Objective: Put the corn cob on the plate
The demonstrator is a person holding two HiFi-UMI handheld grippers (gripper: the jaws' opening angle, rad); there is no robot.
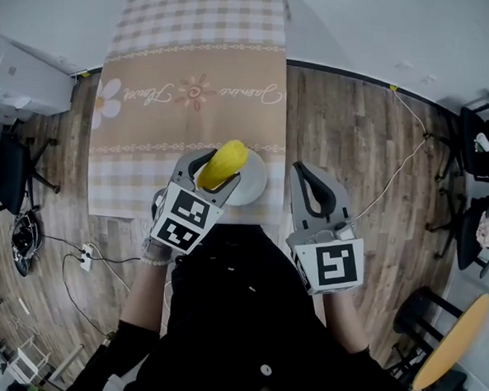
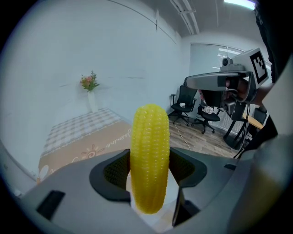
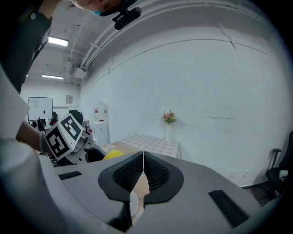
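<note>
Closest to the person, the left claw (image 1: 215,171) is closed on the corn cob (image 1: 222,164). In the left gripper view its two ribbed pads press the cob's (image 2: 149,155) sides near the lower half. The yellow body stands up well above the jaws, and a short end hangs below them. The cob's long axis therefore runs across the grip. In the head view it slants away from the person and toward the right. The right claw (image 1: 309,190) sits level with it on the right, its jaws pressed together with nothing between them, as the right gripper view (image 3: 143,176) shows. It hangs past the desk's edge, over the wooden floor (image 1: 356,131). Just beyond and beneath the cob lies the white plate (image 1: 253,187), near the front edge of the desk (image 1: 194,72). The cob covers the plate's left part, and its far tip reaches over the rim. I cannot tell whether the cob touches the plate or hangs just above it. Judging by this, the left claw is already in place, and the placing turns on lowering the cob and tipping it flat toward the plate's bare right side before letting go.
</note>
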